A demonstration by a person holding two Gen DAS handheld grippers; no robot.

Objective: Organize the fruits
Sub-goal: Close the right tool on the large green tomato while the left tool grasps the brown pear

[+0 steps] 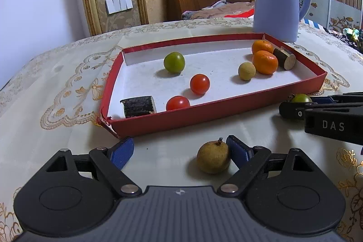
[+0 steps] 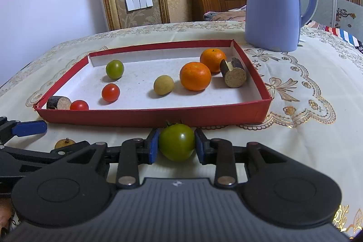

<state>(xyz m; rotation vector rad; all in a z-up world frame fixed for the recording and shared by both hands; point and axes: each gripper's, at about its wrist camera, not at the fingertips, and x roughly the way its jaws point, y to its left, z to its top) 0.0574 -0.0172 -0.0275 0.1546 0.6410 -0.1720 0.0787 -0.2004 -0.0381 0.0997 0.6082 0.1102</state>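
Observation:
A red tray (image 1: 204,111) with a white floor holds a green tomato (image 1: 174,62), two red tomatoes (image 1: 199,84), a yellowish round fruit (image 1: 246,70) and two oranges (image 1: 265,62). On the cloth in front of it lies a brown stemmed fruit (image 1: 213,157) between the fingers of my left gripper (image 1: 179,150), which is open; the fruit sits against the right pad and far from the left one. My right gripper (image 2: 177,146) is shut on another green tomato (image 2: 177,140), low and close to the tray's front wall (image 2: 158,116).
Two dark cane pieces lie in the tray, one at the near left corner (image 1: 138,106) and one at the far right (image 1: 284,58). A blue kettle (image 1: 276,1) stands behind the tray's right end. The embroidered tablecloth (image 1: 56,87) spreads left and right of the tray.

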